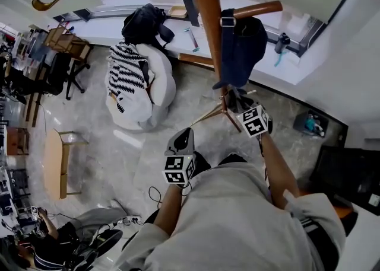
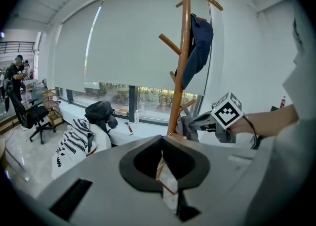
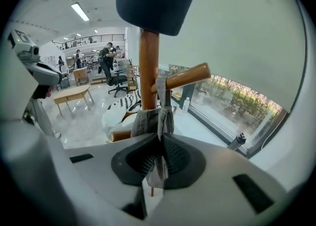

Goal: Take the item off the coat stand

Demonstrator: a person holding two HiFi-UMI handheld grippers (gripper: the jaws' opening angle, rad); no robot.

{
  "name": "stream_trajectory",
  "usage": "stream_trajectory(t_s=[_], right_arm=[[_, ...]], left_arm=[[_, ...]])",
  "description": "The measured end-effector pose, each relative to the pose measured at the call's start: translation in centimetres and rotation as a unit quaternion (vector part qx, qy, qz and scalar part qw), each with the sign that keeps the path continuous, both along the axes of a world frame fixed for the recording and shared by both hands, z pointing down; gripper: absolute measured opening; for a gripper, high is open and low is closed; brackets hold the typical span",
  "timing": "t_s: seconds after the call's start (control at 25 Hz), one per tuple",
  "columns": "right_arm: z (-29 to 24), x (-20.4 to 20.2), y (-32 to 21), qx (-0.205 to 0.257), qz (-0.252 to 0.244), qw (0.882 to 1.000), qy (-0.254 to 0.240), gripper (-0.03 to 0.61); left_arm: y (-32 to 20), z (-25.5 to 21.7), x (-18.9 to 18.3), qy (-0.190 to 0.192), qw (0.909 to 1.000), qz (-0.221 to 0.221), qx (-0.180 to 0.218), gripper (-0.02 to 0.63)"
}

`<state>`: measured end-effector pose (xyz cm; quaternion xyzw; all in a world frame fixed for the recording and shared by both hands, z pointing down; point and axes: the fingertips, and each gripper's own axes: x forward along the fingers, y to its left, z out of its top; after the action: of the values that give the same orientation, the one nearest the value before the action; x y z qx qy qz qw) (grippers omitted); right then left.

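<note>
Left gripper point(image 2: 163, 163) waits with its fingers pressed together on nothing. Right gripper point(image 3: 160, 151) fingers pinch the small grey bag point(image 3: 147, 121), which hangs just ahead from a coat stand point(image 3: 148, 62) peg point(image 3: 183, 77). The grasp looks made; next, lift its strap over the peg tip.

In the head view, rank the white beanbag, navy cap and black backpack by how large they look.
1. white beanbag
2. navy cap, though its nearness to the camera inflates it
3. black backpack
</note>
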<state>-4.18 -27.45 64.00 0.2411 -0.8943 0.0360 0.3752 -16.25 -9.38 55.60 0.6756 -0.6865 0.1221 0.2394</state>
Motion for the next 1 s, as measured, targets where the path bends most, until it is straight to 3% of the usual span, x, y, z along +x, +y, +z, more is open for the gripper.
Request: stream_trajectory(t_s=[1.0], right_arm=[[-4.7,0.8,1.0,0.06,0.003,0.998,-0.029,0.015]], left_arm=[[-0.7,0.1,4.8,-0.002,0.9957,0.092,0.0,0.011]])
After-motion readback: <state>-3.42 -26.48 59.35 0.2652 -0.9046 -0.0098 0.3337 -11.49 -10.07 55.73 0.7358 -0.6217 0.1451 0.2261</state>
